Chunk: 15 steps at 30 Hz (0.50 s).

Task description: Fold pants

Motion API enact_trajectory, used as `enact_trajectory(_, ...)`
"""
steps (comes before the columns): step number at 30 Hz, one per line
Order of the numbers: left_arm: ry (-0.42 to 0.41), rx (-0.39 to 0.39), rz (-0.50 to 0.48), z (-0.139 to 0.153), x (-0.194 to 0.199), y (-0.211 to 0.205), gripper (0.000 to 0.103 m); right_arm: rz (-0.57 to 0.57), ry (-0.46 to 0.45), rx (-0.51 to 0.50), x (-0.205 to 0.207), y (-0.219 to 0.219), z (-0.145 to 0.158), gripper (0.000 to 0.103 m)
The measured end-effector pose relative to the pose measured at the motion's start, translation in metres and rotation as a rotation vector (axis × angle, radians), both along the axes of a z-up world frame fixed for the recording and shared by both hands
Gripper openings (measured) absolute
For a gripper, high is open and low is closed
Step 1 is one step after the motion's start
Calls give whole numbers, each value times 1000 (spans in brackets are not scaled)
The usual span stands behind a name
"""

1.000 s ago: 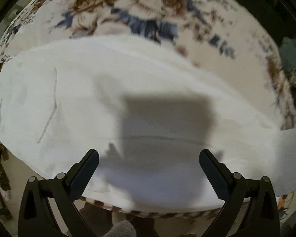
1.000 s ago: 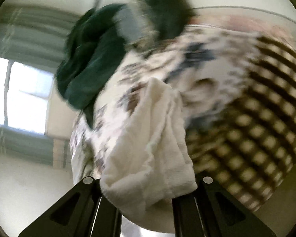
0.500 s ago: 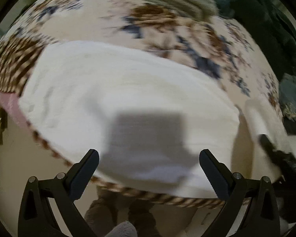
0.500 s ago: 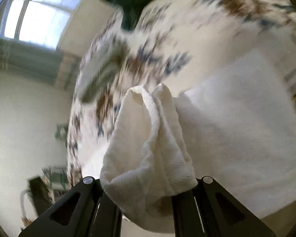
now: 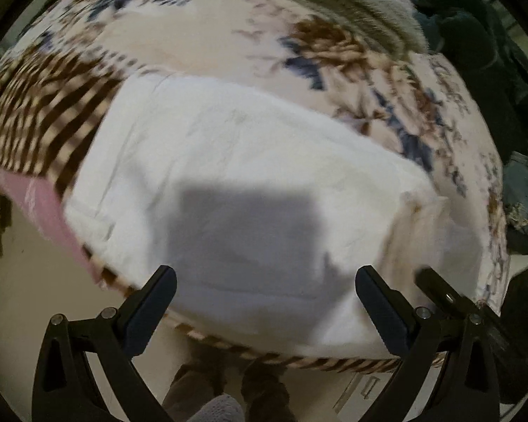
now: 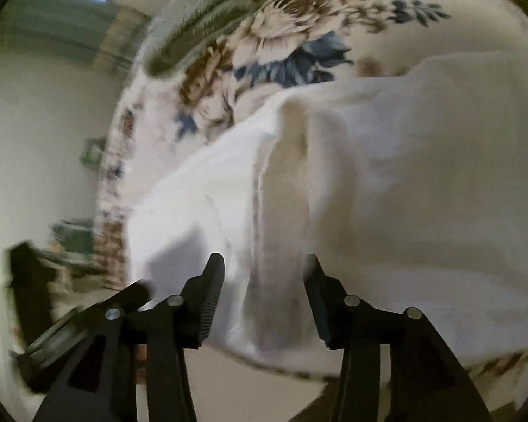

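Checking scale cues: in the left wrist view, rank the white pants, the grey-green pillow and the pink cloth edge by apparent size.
1. white pants, filling the middle.
2. grey-green pillow, farther off, so it may look smaller than it is.
3. pink cloth edge, only partly showing.

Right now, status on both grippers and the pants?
Left gripper open, empty. Right gripper just opening, folded end between, unpinched. White pants on floral blanket. Nothing blocking.

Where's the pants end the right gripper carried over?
In the right wrist view, the bunched end lies on the white pants, between the right gripper's just-opened jaws.
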<state>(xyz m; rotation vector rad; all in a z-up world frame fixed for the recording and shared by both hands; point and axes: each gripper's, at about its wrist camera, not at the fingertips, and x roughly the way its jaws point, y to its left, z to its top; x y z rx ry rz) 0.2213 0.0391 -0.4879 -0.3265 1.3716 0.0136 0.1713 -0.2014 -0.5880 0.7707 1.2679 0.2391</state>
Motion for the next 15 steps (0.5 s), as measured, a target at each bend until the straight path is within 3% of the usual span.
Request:
enact_trajectory(2, -21, -38, -31, 4, 11, -16, 103, -76, -3, 13, -11, -27, 14, 64)
enact_trajectory(5, -14, -83, -98, -1, 26, -48, 103, -168, 14, -49, -28, -68, 25, 65)
enact_trajectory(9, 9, -94, -178, -21, 42, -98, 103, -273, 111, -154, -44, -114, 17, 65)
enact_trajectory(12, 34, -62, -268, -41, 50, -137, 103, -321, 145, -206, -52, -140, 8, 65)
enact_trajectory(15, 71, 39, -305, -63, 54, -155, 97, -338, 182, -229, -51, -155, 0, 65)
